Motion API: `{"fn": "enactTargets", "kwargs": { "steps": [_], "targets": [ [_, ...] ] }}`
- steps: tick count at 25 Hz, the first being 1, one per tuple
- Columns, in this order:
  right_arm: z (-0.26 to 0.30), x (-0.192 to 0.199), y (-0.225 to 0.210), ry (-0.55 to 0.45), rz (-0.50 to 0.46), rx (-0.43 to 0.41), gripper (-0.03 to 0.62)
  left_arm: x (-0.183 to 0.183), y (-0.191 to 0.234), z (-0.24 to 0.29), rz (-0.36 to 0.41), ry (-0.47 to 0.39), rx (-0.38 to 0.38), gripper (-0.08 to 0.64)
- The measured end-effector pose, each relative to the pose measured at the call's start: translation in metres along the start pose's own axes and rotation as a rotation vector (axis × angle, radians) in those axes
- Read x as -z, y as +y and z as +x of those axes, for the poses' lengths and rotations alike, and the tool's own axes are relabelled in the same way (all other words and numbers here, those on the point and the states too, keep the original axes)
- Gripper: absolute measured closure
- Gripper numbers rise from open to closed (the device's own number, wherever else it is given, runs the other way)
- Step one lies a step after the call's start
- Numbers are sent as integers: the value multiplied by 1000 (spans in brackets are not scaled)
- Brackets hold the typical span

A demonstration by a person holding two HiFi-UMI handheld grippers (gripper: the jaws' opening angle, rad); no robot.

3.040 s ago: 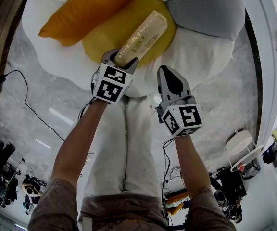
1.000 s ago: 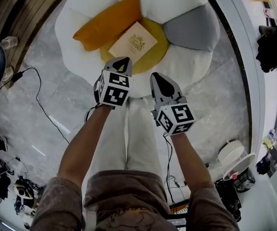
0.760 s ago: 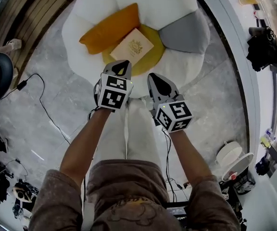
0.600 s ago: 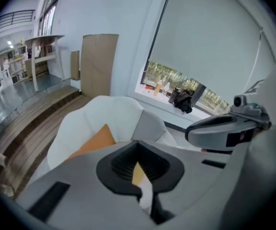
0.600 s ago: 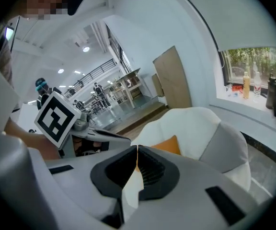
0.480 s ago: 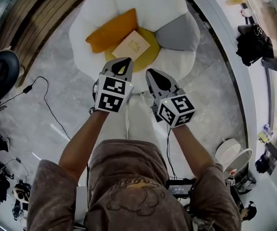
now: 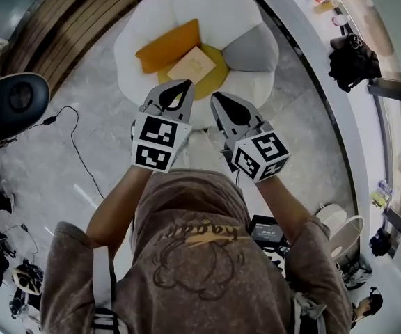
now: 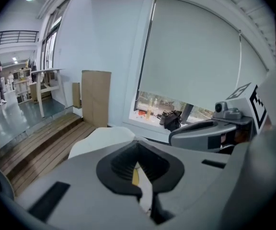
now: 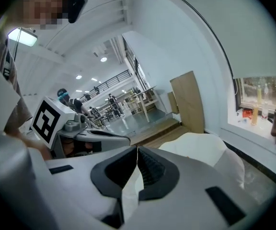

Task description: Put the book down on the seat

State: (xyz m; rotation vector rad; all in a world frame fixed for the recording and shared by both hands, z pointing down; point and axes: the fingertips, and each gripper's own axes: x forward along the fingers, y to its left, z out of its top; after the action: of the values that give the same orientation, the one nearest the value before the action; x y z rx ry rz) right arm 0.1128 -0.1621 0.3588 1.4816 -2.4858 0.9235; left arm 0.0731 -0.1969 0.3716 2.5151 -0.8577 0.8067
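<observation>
The book (image 7: 192, 65) is lying flat on the seat (image 7: 207, 5), cover up, resting on the yellow centre cushion (image 7: 216, 76) of that white, petal-shaped chair. It is sitting between two loose cushions. The orange cushion (image 7: 168, 44) is just beside one of its edges, and the grey cushion (image 7: 251, 49) is lying a little apart on the other side.

Neither pair of tongs is on the book. The left tongs (image 7: 184, 84) are hanging in the air on the person's side of the seat, tips pointing toward the book. The left gripper view is showing the two black pads pressed together at the tip with nothing between them. The right tongs (image 7: 215, 96) are floating alongside, near their partner but not touching it. The right gripper view is telling the same story: pads meeting, nothing gripped. In both gripper views the white seat is showing below and beyond the closed tips, clear of them.

The person (image 7: 193, 256), in a brown shirt, is standing upright and holding one pair in each hand, arms reaching forward. Grey stone floor (image 7: 96, 96) is spreading out around the seat, and wooden decking (image 7: 75, 19) is running along its far side. Over in the left gripper view, a cardboard sheet (image 8: 96, 104) is leaning against the wall. Next to it is a window with its blind (image 8: 195, 56) drawn most of the way down.
</observation>
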Motion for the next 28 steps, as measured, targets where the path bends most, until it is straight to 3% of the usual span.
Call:
{"fn": "enactTargets", "kwargs": {
  "steps": [7, 14, 28],
  "targets": [
    [-32, -22, 22, -53, -47, -32, 571, -19, -23, -51, 16, -78, -52, 555],
    [-40, -23, 51, -76, -87, -32, 571, -6, -33, -81, 29, -101, -46, 555],
    [-86, 40, 189, -149, -151, 14, 571, 60, -52, -206, 131, -174, 31, 555]
  ]
}}
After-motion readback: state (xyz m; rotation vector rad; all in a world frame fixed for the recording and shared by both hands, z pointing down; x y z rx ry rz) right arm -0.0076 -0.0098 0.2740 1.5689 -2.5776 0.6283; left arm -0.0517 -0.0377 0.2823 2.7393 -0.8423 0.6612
